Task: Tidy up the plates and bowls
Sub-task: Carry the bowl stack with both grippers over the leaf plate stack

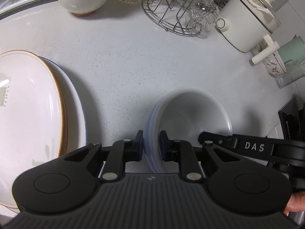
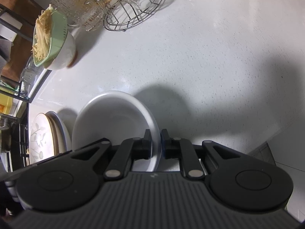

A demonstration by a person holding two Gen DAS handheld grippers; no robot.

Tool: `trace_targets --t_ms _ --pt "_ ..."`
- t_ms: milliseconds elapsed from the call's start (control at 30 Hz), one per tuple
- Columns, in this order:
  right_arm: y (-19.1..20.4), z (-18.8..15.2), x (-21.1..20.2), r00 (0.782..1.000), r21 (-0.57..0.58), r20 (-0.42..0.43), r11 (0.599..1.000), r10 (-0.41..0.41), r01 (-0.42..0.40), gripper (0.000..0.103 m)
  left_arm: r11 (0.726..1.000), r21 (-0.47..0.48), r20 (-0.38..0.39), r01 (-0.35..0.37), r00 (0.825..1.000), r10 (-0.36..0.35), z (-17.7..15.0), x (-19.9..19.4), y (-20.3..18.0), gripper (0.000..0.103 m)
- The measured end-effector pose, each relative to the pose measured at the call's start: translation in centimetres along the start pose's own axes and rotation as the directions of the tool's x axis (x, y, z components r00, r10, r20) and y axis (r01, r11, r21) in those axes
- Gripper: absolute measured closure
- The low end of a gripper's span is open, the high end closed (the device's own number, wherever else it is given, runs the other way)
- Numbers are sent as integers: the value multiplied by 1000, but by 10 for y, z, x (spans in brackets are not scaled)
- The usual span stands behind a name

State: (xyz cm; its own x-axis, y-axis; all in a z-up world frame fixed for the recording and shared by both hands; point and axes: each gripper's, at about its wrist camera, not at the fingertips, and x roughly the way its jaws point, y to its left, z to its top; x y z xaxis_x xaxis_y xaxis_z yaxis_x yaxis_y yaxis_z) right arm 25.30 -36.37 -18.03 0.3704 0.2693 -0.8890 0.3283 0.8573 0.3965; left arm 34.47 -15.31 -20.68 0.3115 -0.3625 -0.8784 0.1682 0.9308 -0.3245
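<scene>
A stack of nested white bowls [image 1: 190,114] stands on the white counter [image 1: 124,66]. My left gripper [image 1: 152,145] is shut on the stack's left rim, one pad outside and one inside. In the right wrist view my right gripper [image 2: 154,143] is shut on the opposite rim of the bowls [image 2: 114,122]. A finger [image 1: 209,136] of that right gripper reaches into the bowl from the right. A stack of plates [image 1: 28,105], a cream patterned one on top and a blue-rimmed one beneath, lies left of the bowls; the plates [image 2: 41,137] also show in the right wrist view.
At the back stand a green colander of pale shreds on a white bowl [image 1: 83,0], a wire rack of glasses [image 1: 171,15] and a white lidded pot [image 1: 247,22]. Mugs [image 1: 276,64] sit at the far right. The counter's edge [image 2: 266,139] runs right of the bowls.
</scene>
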Motion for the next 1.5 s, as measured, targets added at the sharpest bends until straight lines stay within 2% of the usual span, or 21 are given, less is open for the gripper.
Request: trace_targets --t_ms 333,467,667,833,967,1267,1400,1500 --pt "14 -5 -30 999 -2 41 1000 24 -23 90 999 22 -1 31 1000 -31 7 -39 0 83" --pt "25 -4 -44 998 14 46 999 46 -47 89 999 21 29 40 999 -40 11 -67 4 83" --pt "58 -4 -64 993 -43 84 996 80 -77 88 999 6 89 39 995 -39 14 -110 14 83" --pt "83 2 -77 983 -55 97 987 155 -150 86 997 -45 168 63 984 -55 12 -149 34 81" --pt "110 0 -80 979 -118 101 979 178 -166 86 996 -78 207 46 978 -29 8 -168 50 81" --pt "156 -15 -56 977 -185 24 961 214 -206 86 981 -190 254 31 967 18 -4 -186 103 81" --pt "173 -19 -39 979 -206 -16 957 205 -204 86 968 -249 244 35 969 27 -9 -180 126 81" --pt "181 -22 -24 979 -206 -61 957 195 -203 86 965 -264 236 8 970 57 -11 -176 139 81"
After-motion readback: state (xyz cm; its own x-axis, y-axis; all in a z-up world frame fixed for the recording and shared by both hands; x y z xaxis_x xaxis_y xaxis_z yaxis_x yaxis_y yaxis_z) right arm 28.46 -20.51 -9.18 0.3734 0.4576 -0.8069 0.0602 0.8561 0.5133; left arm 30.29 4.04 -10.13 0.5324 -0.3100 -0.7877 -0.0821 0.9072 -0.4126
